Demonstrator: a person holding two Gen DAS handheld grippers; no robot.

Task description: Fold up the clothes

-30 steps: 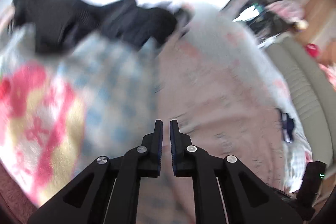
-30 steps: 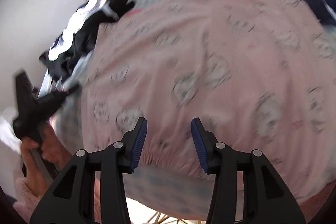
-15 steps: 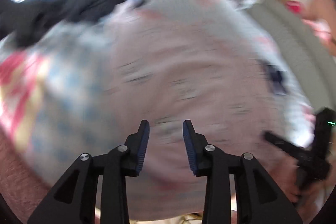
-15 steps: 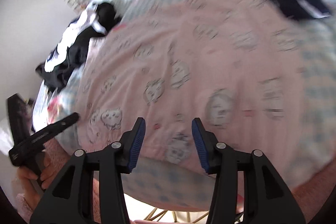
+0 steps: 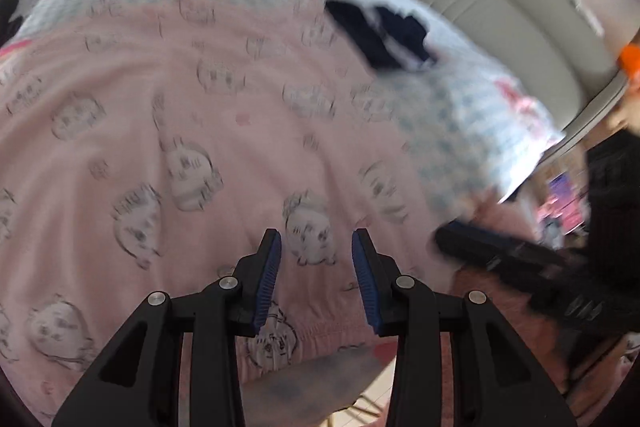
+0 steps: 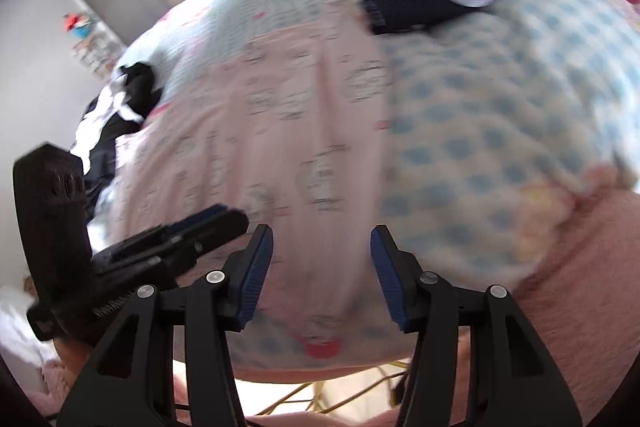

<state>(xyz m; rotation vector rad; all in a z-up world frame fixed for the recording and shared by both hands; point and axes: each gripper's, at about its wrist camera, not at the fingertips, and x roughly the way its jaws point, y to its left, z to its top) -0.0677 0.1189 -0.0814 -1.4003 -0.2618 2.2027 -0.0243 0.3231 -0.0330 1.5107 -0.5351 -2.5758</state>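
Both grippers swung rightward over pink garment; open.

The pink cat-print garment gives you open flat room. Far right lies a dark folded garment, far left a black clothes pile; between them is free.

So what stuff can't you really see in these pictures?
- Dark clothes pile, right wrist view: blurred and partly behind the left gripper, so I can't tell which garments.
- Navy garment, left wrist view: bunched and smeared, type unclear.
- Cartoon prints on the pink garment: smeared by motion.
- Right gripper, left wrist view: blurred streak.
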